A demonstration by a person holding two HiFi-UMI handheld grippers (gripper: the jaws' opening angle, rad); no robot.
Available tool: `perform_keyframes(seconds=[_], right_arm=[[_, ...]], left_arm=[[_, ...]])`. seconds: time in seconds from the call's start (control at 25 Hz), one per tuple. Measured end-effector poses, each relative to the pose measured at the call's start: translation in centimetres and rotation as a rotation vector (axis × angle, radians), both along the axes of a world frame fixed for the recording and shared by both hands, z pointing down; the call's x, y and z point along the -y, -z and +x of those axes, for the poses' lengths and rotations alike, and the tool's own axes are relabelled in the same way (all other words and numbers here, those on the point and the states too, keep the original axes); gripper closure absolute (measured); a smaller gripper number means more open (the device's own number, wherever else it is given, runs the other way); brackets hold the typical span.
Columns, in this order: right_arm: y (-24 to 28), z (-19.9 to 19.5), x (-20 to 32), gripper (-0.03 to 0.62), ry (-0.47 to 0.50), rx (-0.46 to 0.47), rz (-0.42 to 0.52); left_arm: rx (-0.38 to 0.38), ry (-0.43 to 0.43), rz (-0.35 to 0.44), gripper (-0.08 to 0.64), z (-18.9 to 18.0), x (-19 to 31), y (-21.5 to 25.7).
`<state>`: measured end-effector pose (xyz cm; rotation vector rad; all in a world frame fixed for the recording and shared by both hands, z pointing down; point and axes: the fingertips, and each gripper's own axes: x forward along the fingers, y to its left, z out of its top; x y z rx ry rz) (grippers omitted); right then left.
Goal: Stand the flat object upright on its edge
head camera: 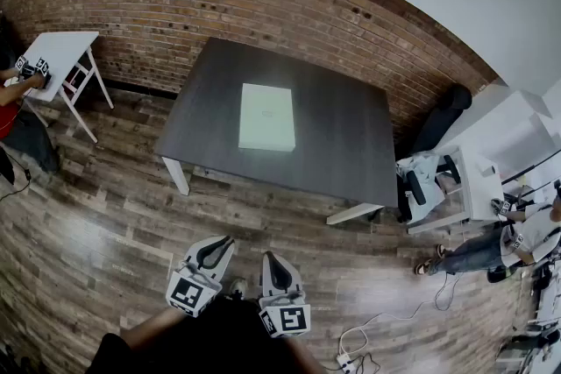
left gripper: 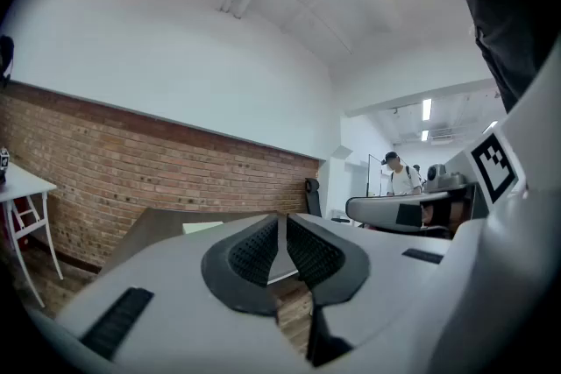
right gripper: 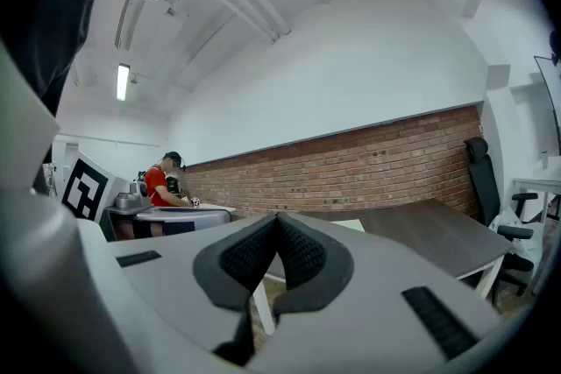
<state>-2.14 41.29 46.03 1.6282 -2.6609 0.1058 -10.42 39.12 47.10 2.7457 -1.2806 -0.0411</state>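
White left tool [left gripper: 282, 220], right tool [right gripper: 278, 216], black pads [left gripper: 252, 250]

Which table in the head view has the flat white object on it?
The dark table in the middle: the flat white box lies on it. The white table at left and the white desk at right do not bear it.

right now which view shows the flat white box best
The head view: the flat white box shows its whole top face, lying flat on the dark table. The left gripper view catches only a thin pale sliver of it edge-on, and the right gripper view just a small pale corner.
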Motion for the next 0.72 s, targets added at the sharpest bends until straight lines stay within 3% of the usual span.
perform_keyframes(seconds=[0.72], right_arm=[[-0.2, 1.1, 1.7, 0.568, -0.015, 0.024, -0.019]], left_arm=[[0.009, -0.003, -0.011, 0.505, 0.9, 1.6, 0.0]])
